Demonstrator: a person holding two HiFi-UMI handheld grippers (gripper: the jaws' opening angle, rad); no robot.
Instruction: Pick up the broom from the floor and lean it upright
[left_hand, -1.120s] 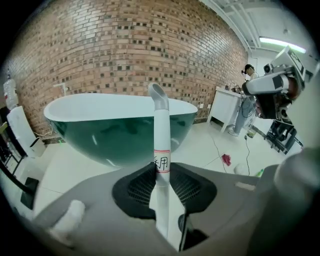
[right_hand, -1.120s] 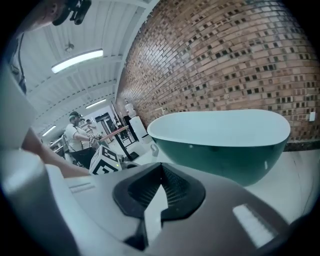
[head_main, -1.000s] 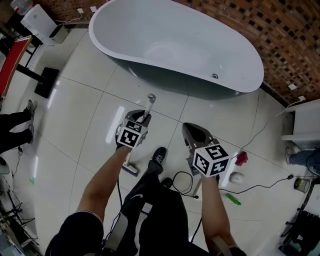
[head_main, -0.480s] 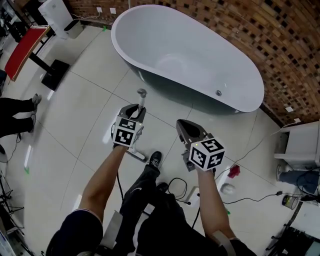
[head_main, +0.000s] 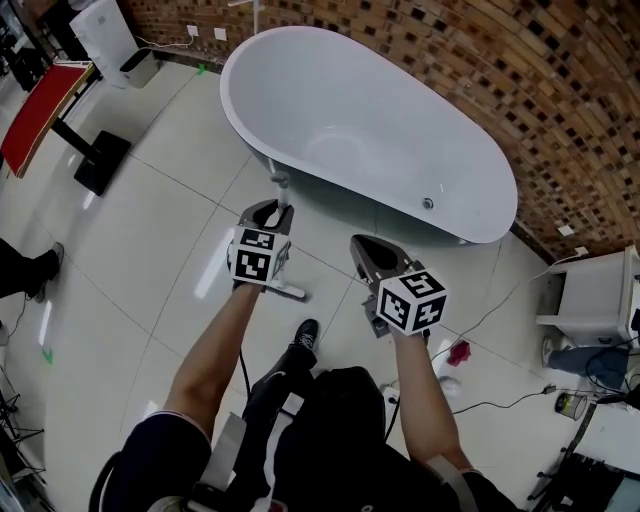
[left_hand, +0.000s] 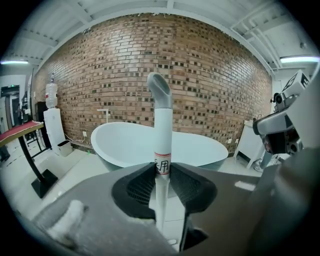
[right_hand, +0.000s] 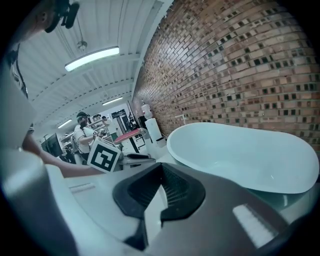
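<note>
The broom has a white handle (left_hand: 162, 145) with a grey hooked cap at its top. It stands nearly upright in front of the bathtub (head_main: 470, 150). My left gripper (head_main: 272, 212) is shut on the handle, both pads pressing its sides in the left gripper view, where the left gripper (left_hand: 161, 175) shows the handle rising above it. The broom's lower end (head_main: 287, 292) is at the floor below that hand. My right gripper (head_main: 370, 250) hovers to the right, apart from the broom. In its own view the right gripper (right_hand: 160, 170) has its jaws together with nothing between them.
A brick wall (head_main: 560, 80) runs behind the tub. A white cabinet (head_main: 590, 295) stands at right, with cables (head_main: 500, 300) and a red item (head_main: 459, 352) on the tiles. A red-topped table (head_main: 35, 115) is at far left. My shoe (head_main: 305, 333) is near the broom's foot.
Both grippers have risen and moved toward the bathtub. The broom handle has come up steeper in the left gripper, and its lower end has shifted along the floor toward the tub.
</note>
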